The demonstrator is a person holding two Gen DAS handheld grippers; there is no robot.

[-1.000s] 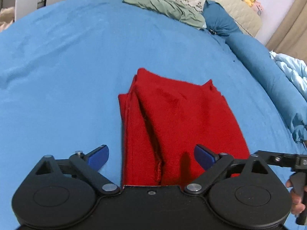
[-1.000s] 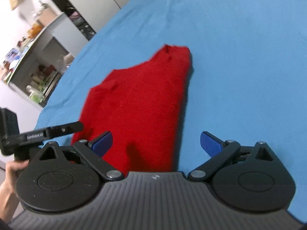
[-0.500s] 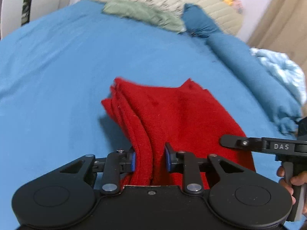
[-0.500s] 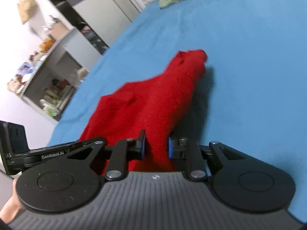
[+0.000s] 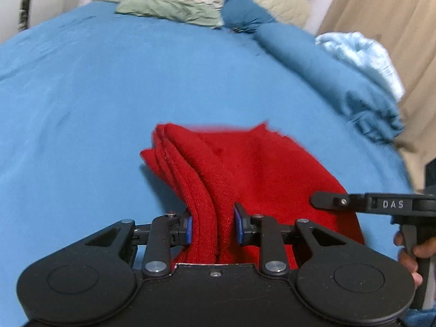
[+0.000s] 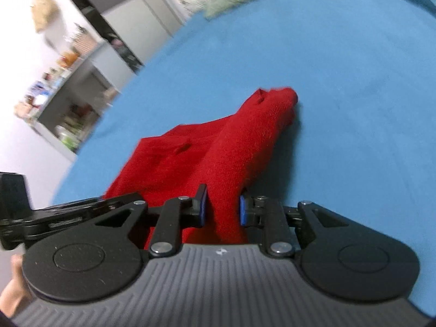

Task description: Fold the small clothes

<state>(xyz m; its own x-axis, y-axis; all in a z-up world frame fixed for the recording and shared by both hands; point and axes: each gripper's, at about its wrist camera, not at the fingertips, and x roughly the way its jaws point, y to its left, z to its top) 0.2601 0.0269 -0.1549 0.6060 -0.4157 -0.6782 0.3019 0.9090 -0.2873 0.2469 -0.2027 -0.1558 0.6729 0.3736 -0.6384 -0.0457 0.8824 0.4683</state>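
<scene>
Here, red knit garment on blue bedsheet, near edge pinched in both left gripper and right gripper, jaws nearly closed on bunched folds. Beyond: green pillow, rolled blue blanket. Shelving unit beside the bed.

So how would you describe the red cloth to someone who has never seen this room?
Find the blue bed. Near its middle lies the red cloth, folded in layers, its near edge pinched by both grippers. It is the only red thing; the other fabrics are green, teal or pale.
</scene>
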